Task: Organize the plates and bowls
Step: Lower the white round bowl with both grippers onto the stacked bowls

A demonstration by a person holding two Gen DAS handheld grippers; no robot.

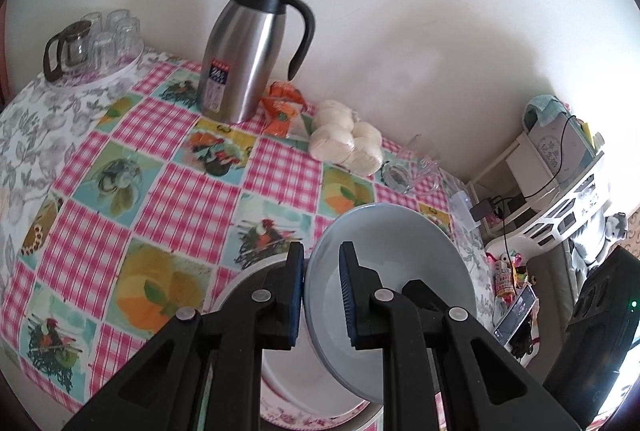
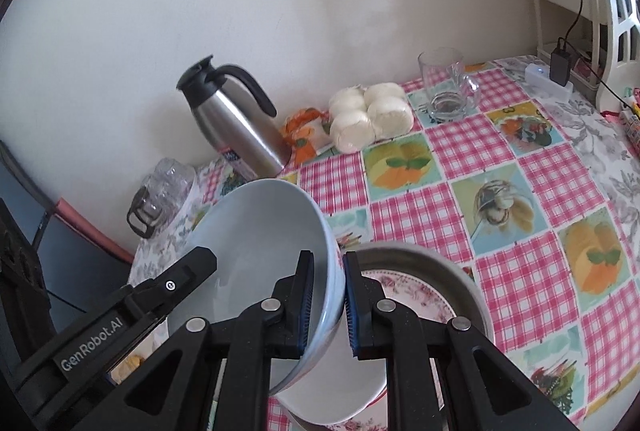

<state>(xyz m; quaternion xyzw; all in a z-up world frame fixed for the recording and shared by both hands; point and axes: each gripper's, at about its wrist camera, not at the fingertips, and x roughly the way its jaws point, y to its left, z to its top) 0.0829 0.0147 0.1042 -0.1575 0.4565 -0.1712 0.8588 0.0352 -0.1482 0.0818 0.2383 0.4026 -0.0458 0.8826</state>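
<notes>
Bowl [image 1: 400, 255], pale blue, tilted, rim pinched on opposite sides by left gripper [image 1: 320, 291] and right gripper [image 2: 328, 305]; floral plate [image 2: 408, 295] beneath.

"GenRobot.AI" in white letters on the black body of the left claw [image 2: 188, 263], read in the right wrist view. The steel jug [image 1: 240, 59] carries a red-and-blue label sticker [image 1: 217, 84] with large digits (looks like "24", small print under it too blurred to read). Nothing else legible.
</notes>
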